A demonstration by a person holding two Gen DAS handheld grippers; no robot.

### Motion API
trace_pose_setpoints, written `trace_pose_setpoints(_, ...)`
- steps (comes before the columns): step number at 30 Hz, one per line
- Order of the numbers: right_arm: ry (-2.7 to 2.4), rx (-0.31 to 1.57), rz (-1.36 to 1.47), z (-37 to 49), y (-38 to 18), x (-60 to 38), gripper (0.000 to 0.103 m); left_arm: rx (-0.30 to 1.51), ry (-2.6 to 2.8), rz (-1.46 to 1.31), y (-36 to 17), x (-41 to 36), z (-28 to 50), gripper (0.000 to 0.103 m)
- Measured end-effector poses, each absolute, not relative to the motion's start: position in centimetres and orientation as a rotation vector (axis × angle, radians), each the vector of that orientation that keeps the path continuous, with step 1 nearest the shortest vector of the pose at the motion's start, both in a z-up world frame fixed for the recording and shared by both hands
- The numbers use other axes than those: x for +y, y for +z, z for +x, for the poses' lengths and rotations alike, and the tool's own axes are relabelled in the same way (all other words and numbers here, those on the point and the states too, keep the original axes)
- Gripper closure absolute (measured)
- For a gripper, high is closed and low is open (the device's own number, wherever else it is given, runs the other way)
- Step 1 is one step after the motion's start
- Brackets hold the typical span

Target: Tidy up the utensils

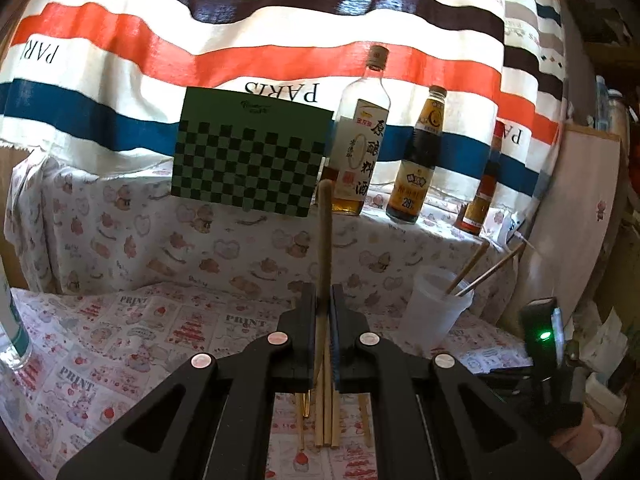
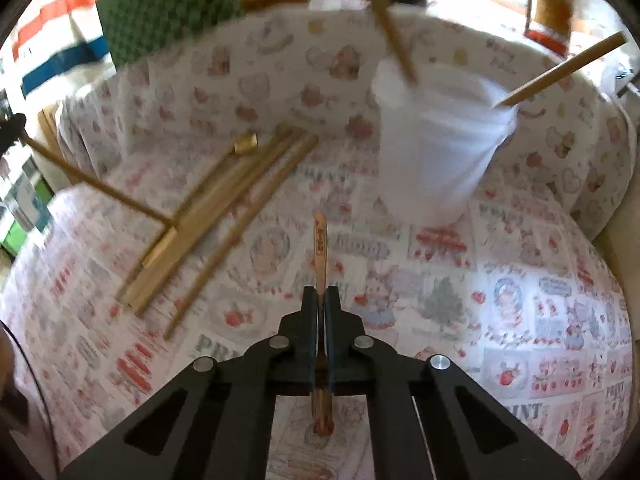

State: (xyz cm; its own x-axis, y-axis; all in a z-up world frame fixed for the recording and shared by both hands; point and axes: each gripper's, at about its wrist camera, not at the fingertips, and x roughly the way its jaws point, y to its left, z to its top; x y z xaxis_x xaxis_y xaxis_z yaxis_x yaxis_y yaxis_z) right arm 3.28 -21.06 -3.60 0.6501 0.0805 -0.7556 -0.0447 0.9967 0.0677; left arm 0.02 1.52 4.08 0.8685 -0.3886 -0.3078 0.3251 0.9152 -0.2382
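At the far left of the left wrist view we see only a cut-off edge of a clear container [image 1: 12, 332], too partial to name. Right of it, against the far step, leans a green checkered board [image 1: 248, 156], flat and matte. The left gripper [image 1: 323, 304] is clamped on a round wooden chopstick [image 1: 324, 232] that stands upright between its jaws; its lower end is hidden behind the fingers. Below, on the printed tablecloth [image 1: 160, 320], lie more loose chopsticks [image 1: 326, 420], partly covered by the gripper body. Further right on the step stand a clear glass bottle [image 1: 360, 140] with amber liquid low in it, a dark sauce bottle [image 1: 418, 164], and a small red-labelled bottle [image 1: 482, 196]. Near right sits a translucent white plastic cup [image 1: 436, 308] holding two chopsticks [image 1: 468, 268] that lean out to the right.

The right wrist view is blurred. At its left lies the wooden bundle [image 2: 216, 216] on the cloth, with a small brass-coloured cylinder [image 2: 245, 144] beside it that we cannot identify. The right gripper [image 2: 320, 300] is closed on a thin flat wooden stick [image 2: 320, 240] with dark print. Far right, the cup [image 2: 436, 148] appears tilted.
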Motion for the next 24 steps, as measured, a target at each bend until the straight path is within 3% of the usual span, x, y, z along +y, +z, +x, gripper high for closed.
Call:
trace_pose_setpoints(14, 0.172, 0.517, 0.159, -1.8, 4.1, -22.6, 0.099, 0.248, -0.439, -0.202, 7.2, 1.4, -1.8, 0.098)
trace_pose_setpoints(24, 0.117, 0.467, 0.328, -1.9, 5.6, -28.2, 0.099, 0.188, -0.461, -0.181, 12.5, -2.6, -2.3, 0.098)
